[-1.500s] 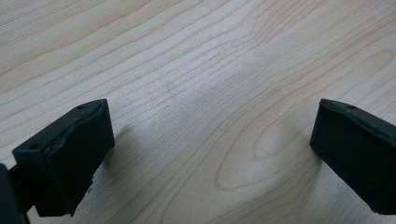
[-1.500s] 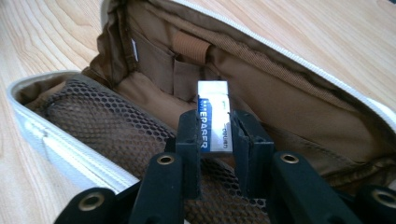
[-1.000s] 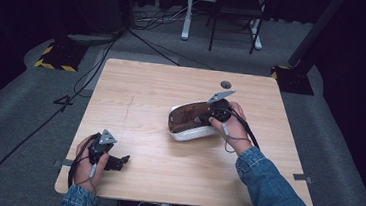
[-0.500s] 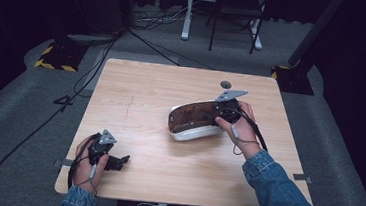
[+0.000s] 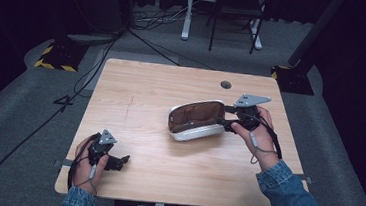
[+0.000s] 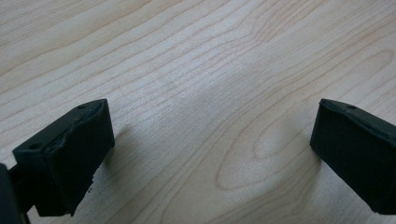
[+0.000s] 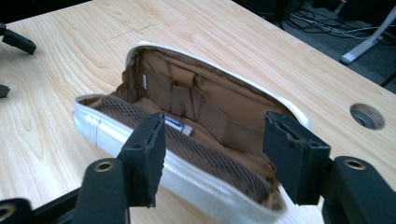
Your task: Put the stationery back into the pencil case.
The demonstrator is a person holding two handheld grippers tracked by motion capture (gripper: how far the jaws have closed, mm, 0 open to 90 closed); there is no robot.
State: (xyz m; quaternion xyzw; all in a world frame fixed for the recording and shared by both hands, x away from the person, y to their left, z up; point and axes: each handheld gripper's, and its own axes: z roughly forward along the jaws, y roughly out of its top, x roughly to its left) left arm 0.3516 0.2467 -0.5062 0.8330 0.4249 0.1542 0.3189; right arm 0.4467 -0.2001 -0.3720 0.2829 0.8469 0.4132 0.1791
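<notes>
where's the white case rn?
High view: the white case lies open on the table, right of centre, just left of the right gripper and below the round cable hole.

A rectangular light wooden table [image 5: 146, 95] with a round cable hole [image 5: 225, 84] near its far edge is seen. A white, brown-lined open pouch [image 5: 195, 120] is laid right of its centre.

Through my right gripper [image 7: 215, 158] camera I see its two black padded jaws standing apart, having just been opening, pads clear of the open white case with brown fabric lining [image 7: 187, 116] lying below on the light wooden table [image 7: 60, 70]. A round cable hole [image 7: 367, 115] sits at right.
</notes>
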